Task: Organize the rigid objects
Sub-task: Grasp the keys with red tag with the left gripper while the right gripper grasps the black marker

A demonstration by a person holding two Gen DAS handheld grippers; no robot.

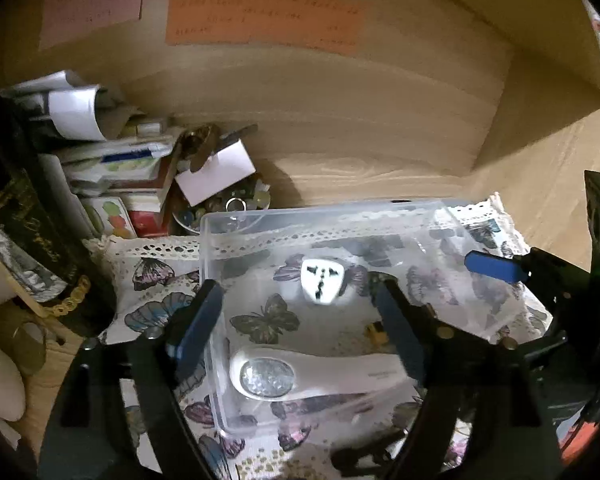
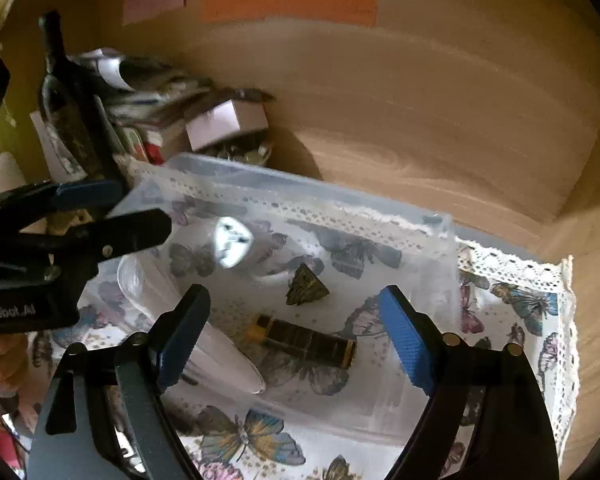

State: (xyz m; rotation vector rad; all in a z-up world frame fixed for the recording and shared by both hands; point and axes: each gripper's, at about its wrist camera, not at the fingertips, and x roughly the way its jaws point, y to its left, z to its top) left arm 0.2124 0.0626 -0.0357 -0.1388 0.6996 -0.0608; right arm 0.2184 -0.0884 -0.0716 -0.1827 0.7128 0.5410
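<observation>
A clear plastic box sits on a butterfly-print cloth. Inside lie a white plug adapter, a white folding magnifier, a dark cylindrical battery and a small dark triangular piece. My left gripper is open and empty, its fingers straddling the box's left wall above the magnifier. My right gripper is open and empty, just above the battery. The left gripper also shows in the right wrist view.
A dark bottle, a pile of papers and small boxes and a bowl of small trinkets crowd the left. A wooden back wall carries coloured paper notes.
</observation>
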